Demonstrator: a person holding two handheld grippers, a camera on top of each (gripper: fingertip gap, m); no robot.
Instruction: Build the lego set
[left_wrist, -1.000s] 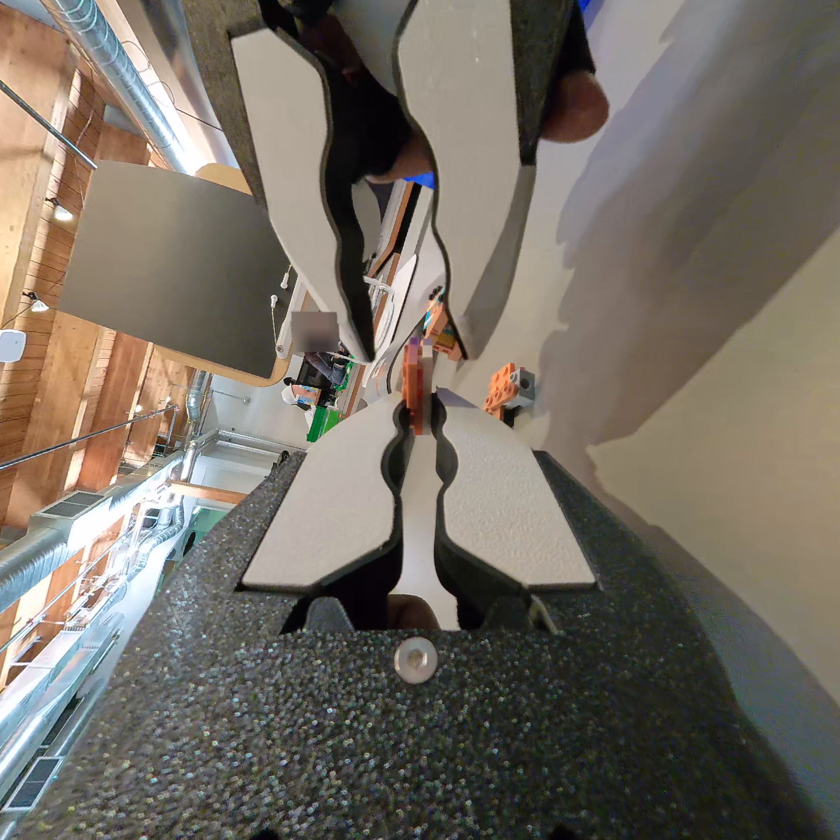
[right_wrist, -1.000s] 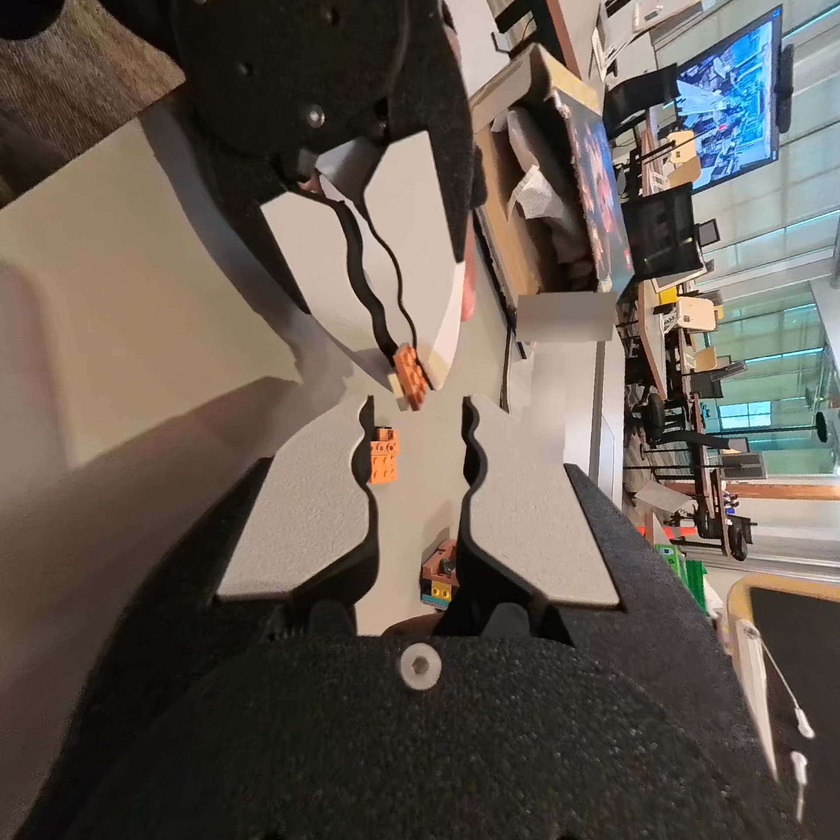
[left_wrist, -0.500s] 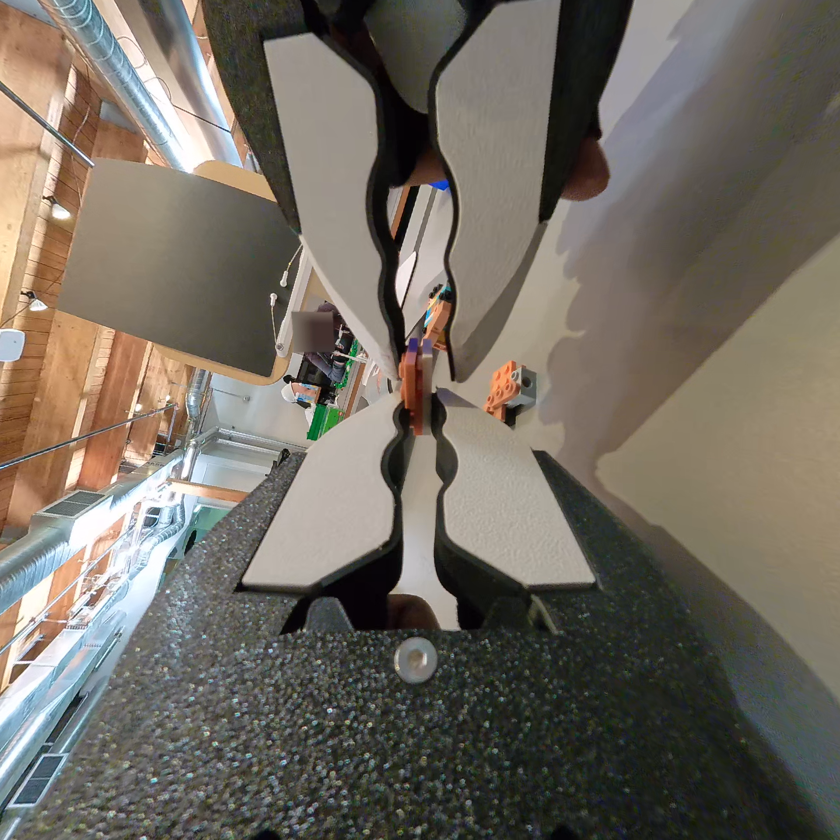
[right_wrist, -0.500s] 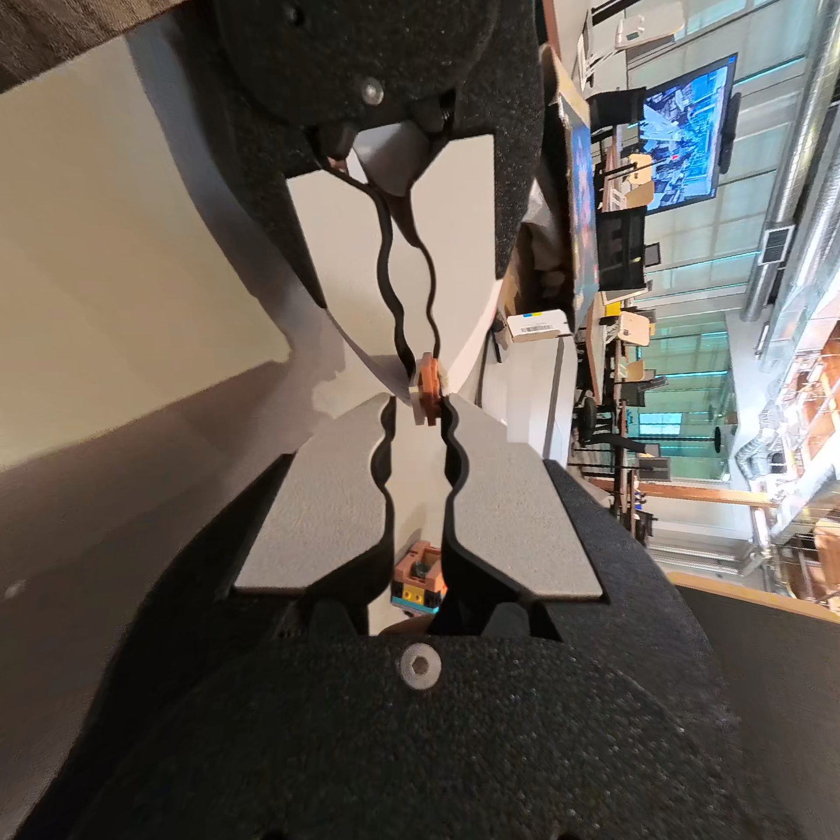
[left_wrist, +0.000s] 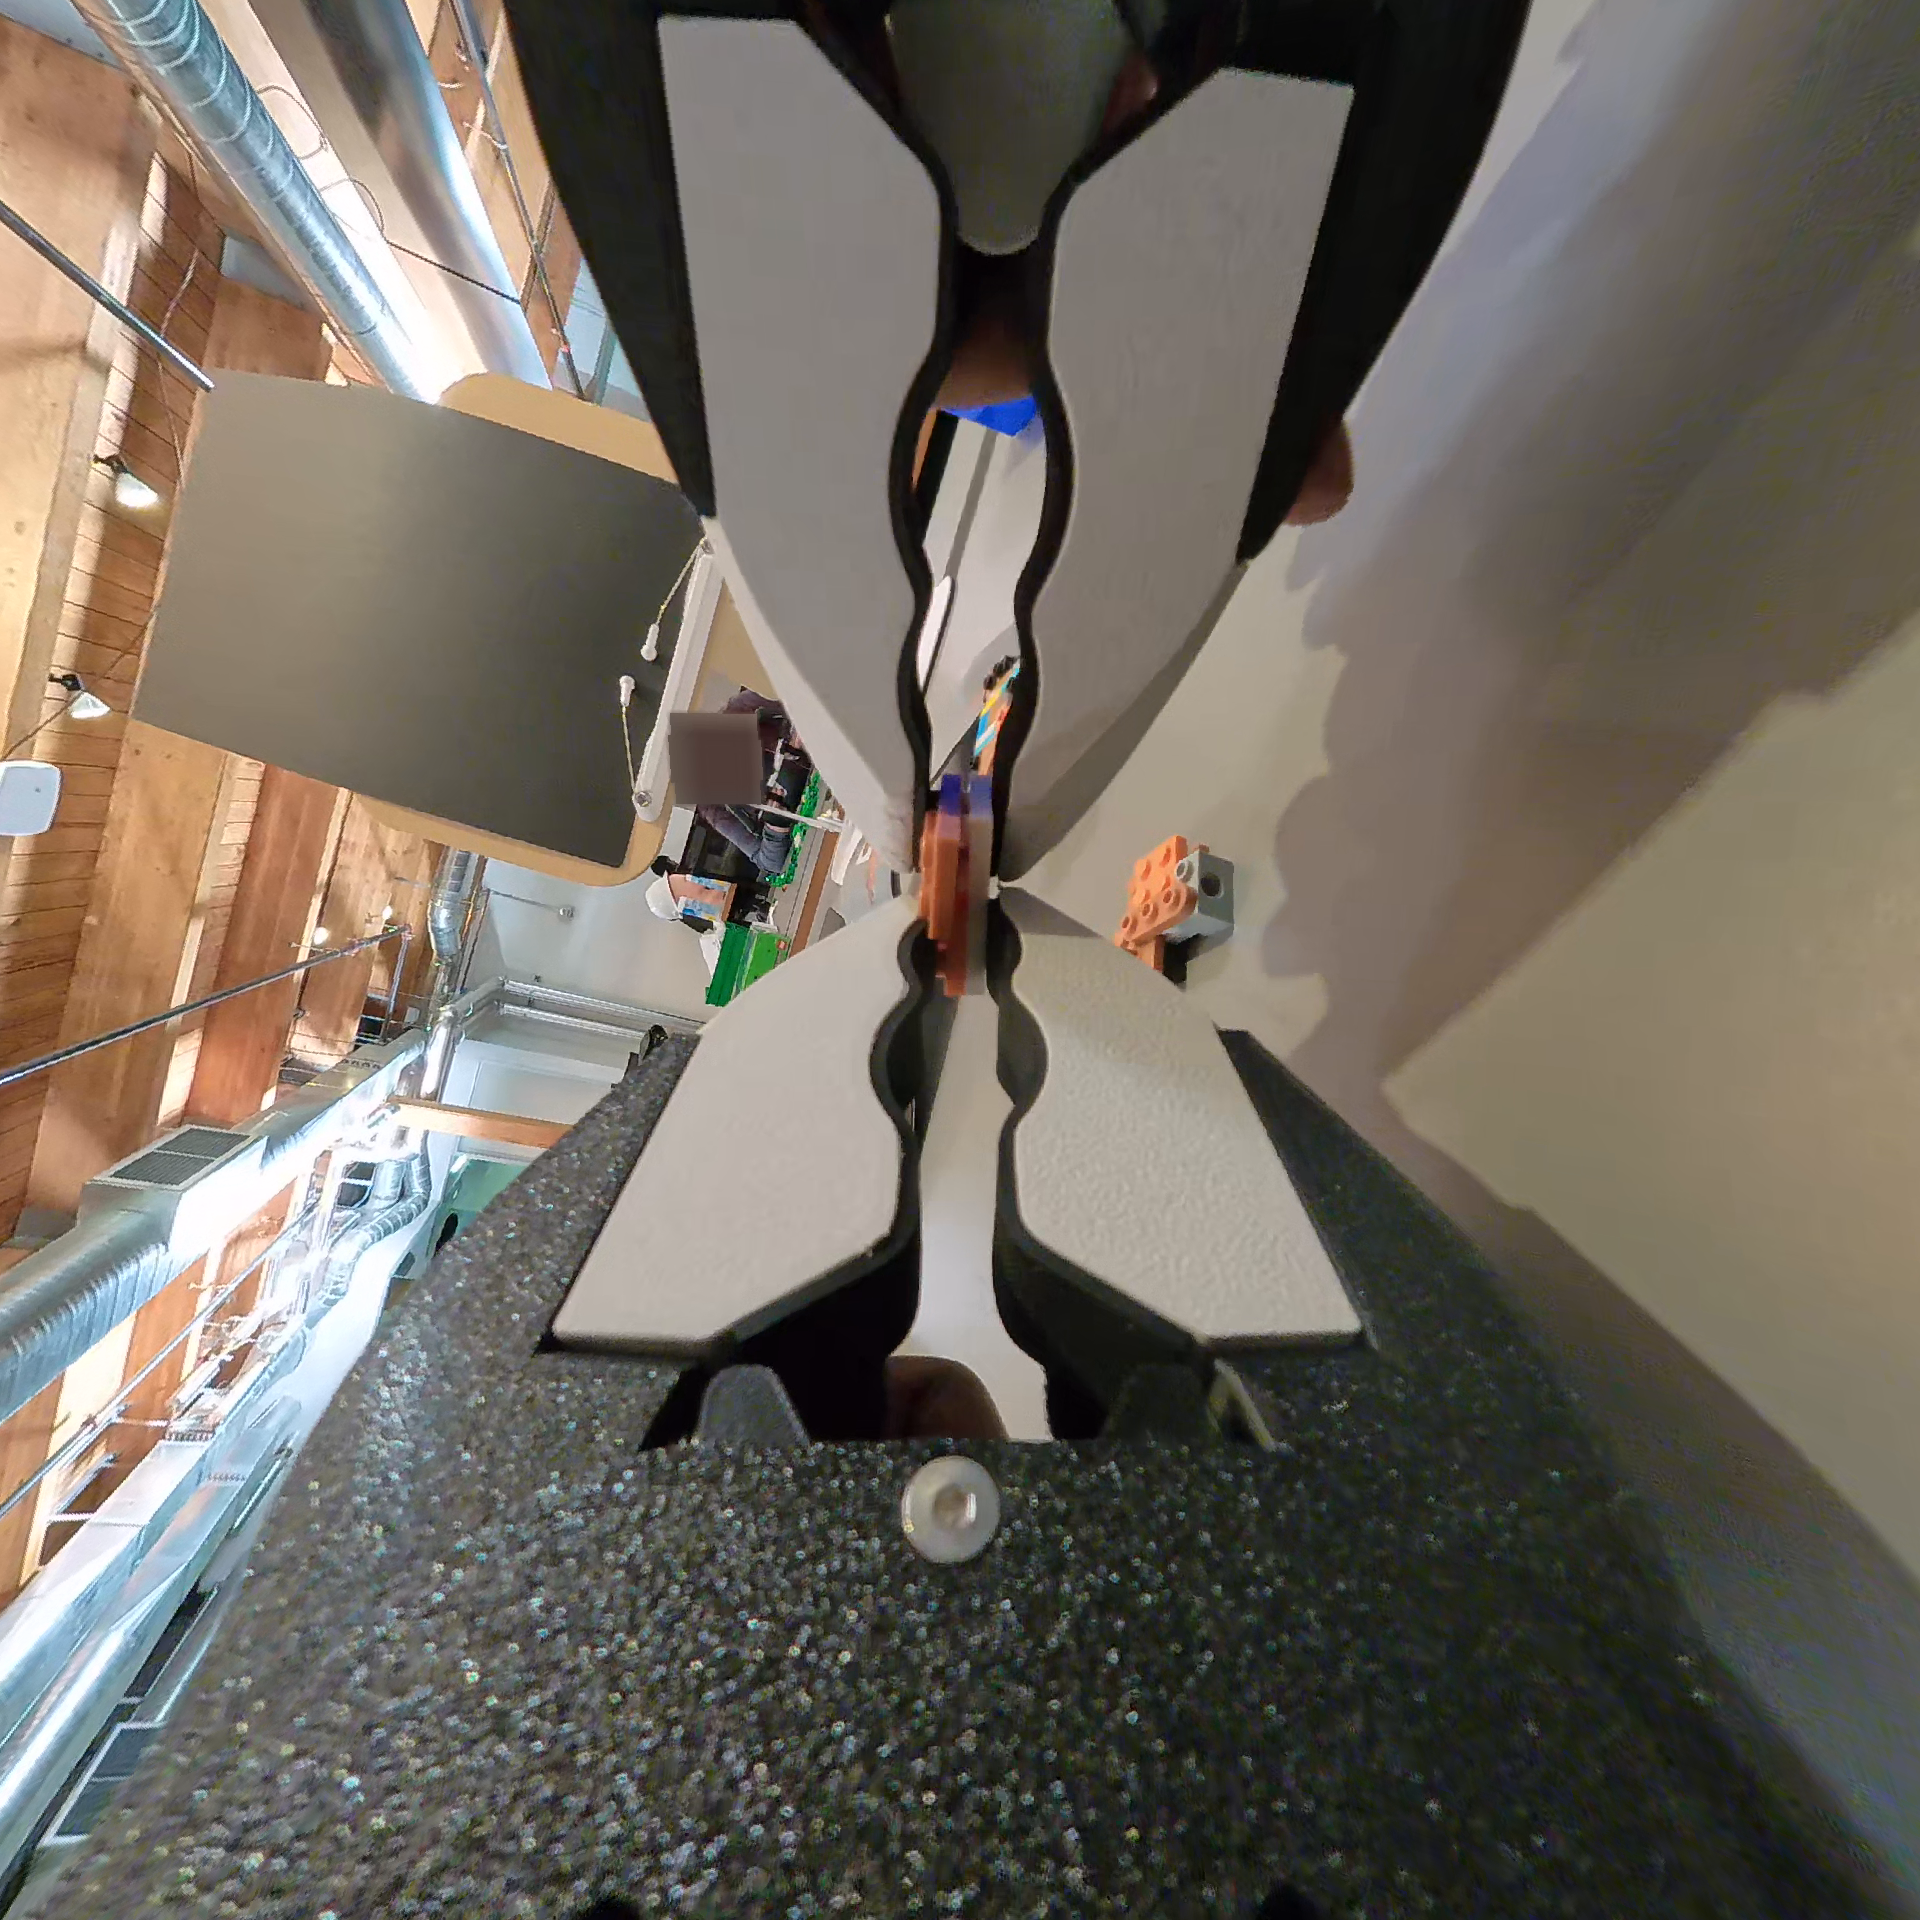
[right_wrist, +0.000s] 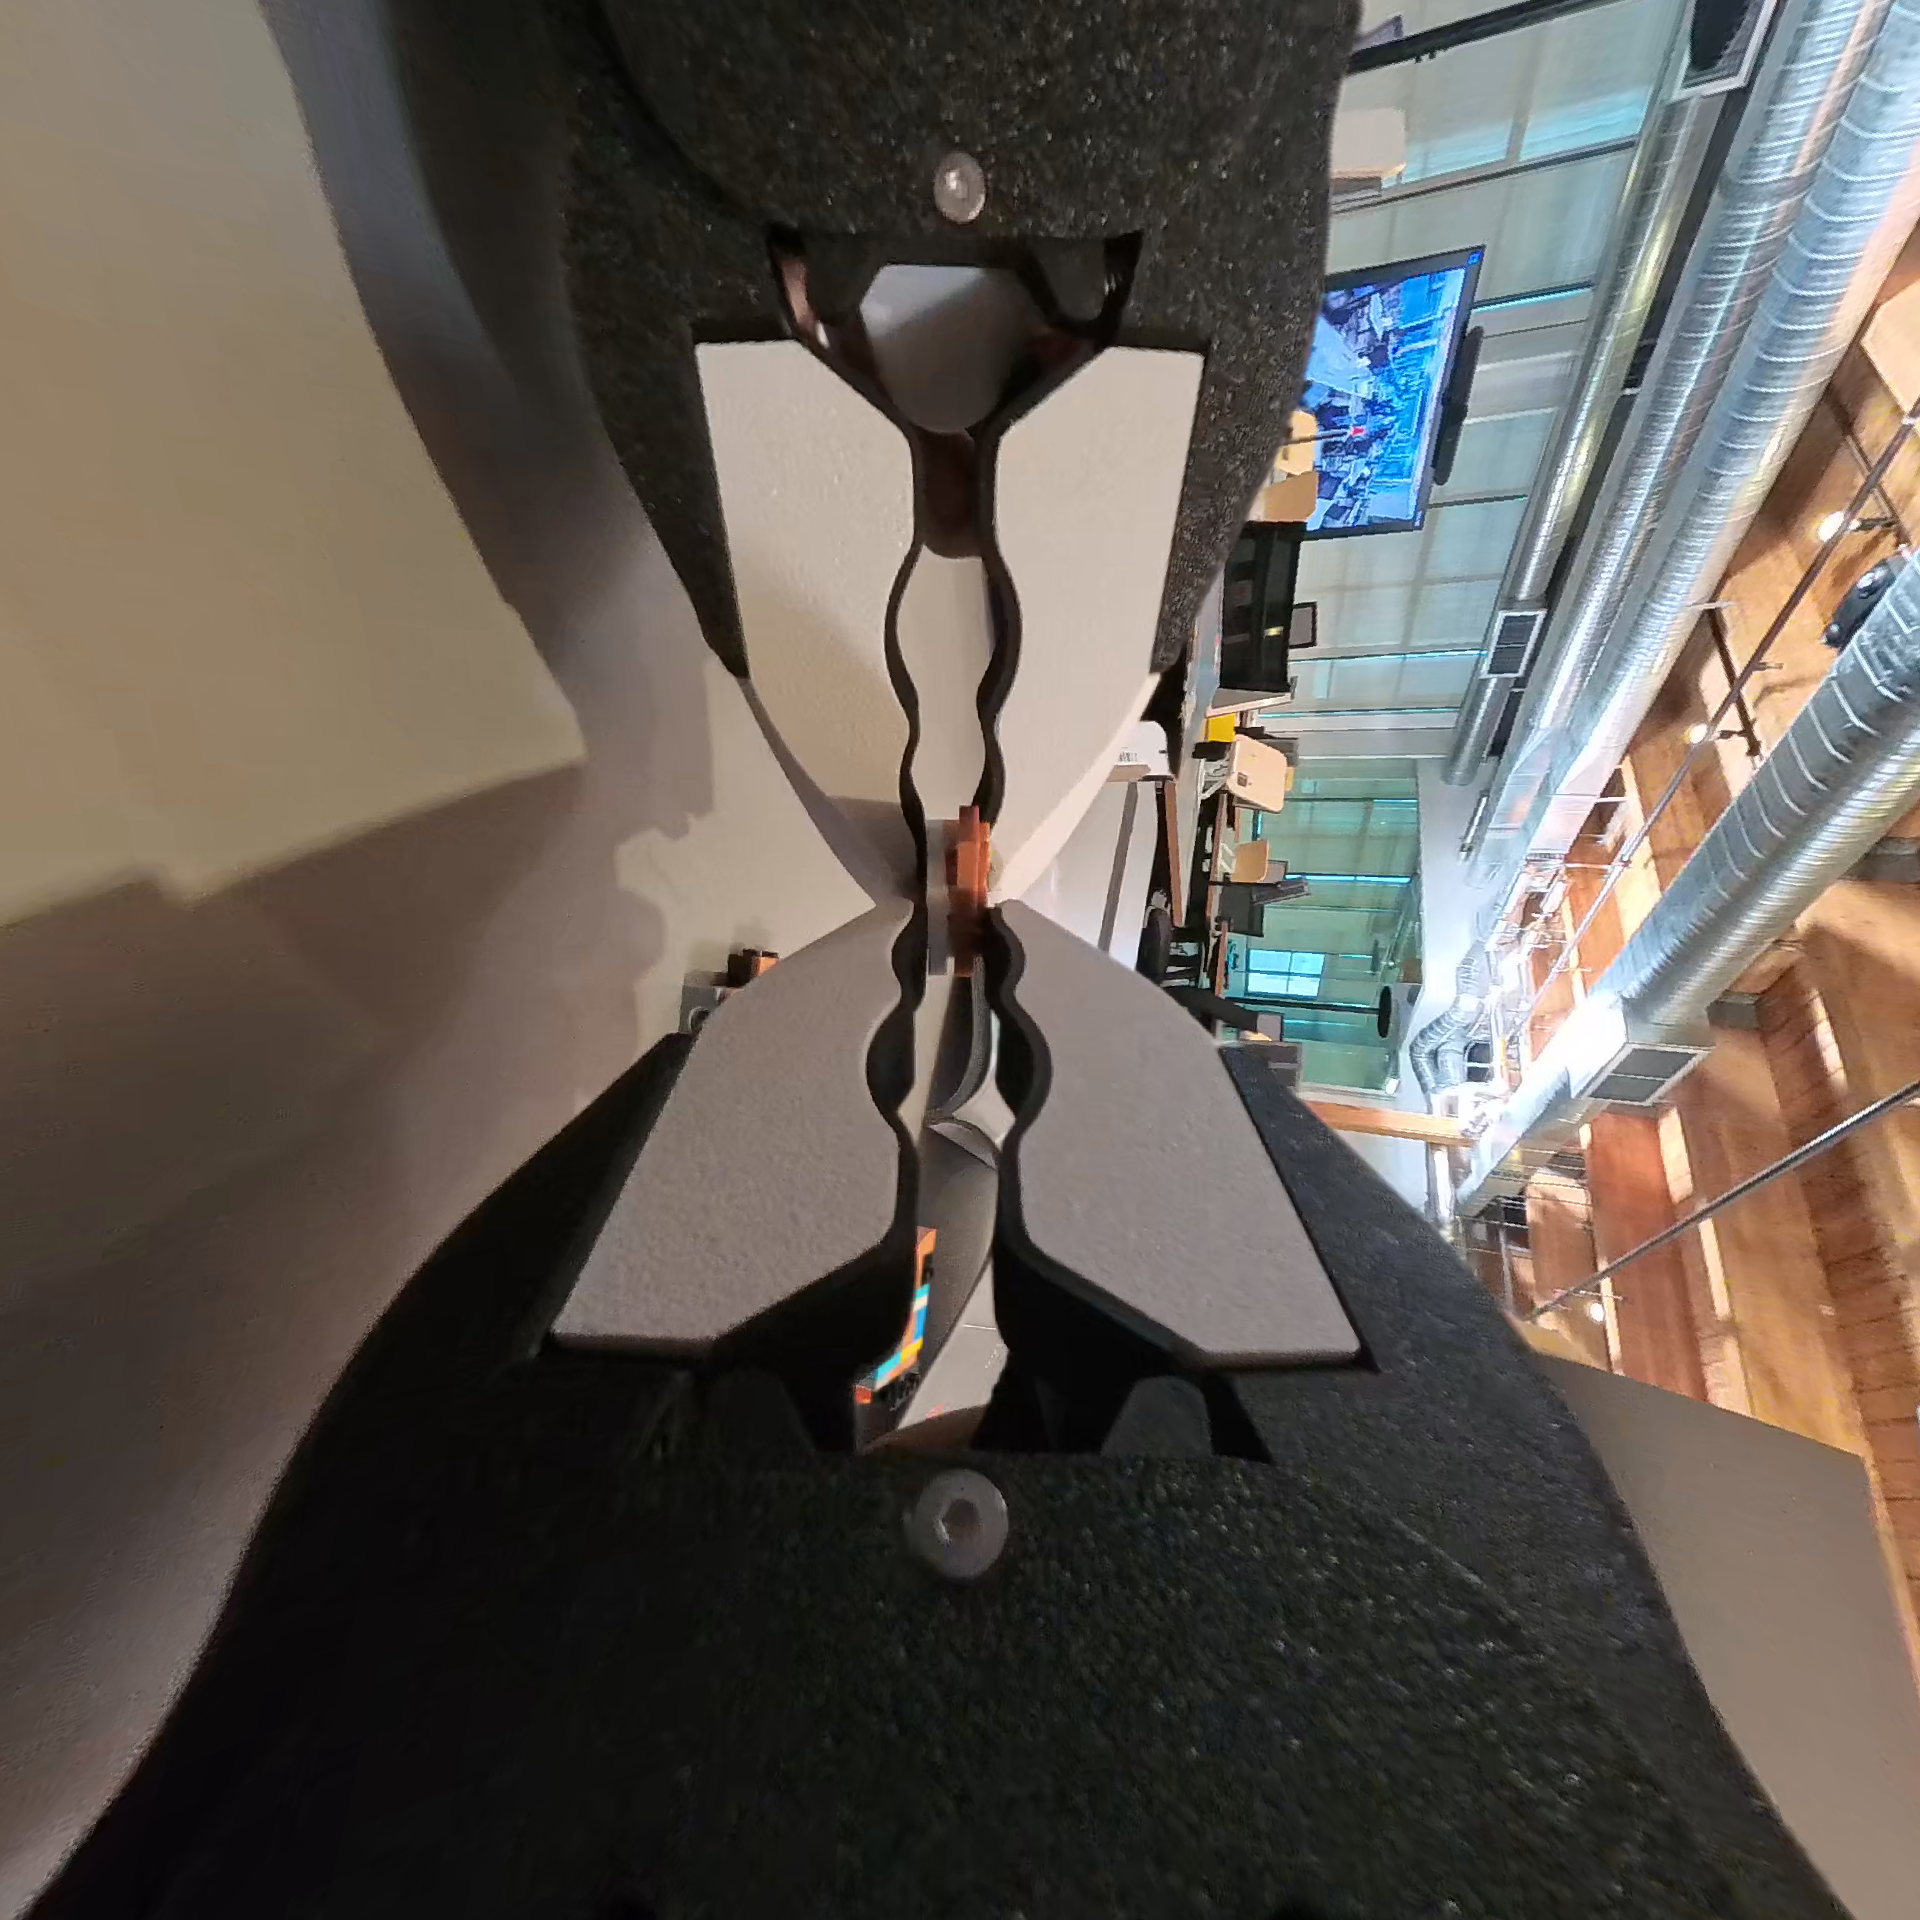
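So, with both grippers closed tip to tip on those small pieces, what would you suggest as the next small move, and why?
Probably a gentle squeeze of the two together along their shared line. The left gripper pinches an orange plate with a blue piece against it at the right gripper's tips. They look aligned, but I cannot tell whether the studs have seated, so hold both grips until they have.

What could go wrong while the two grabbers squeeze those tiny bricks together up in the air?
1. The left gripper and right gripper each pinch only an edge of the small brick stack, so it might twist or pop out.
2. The stack is held above the table; a dropped piece could bounce away.
3. It might land on the orange and grey piece lying nearby and knock it.
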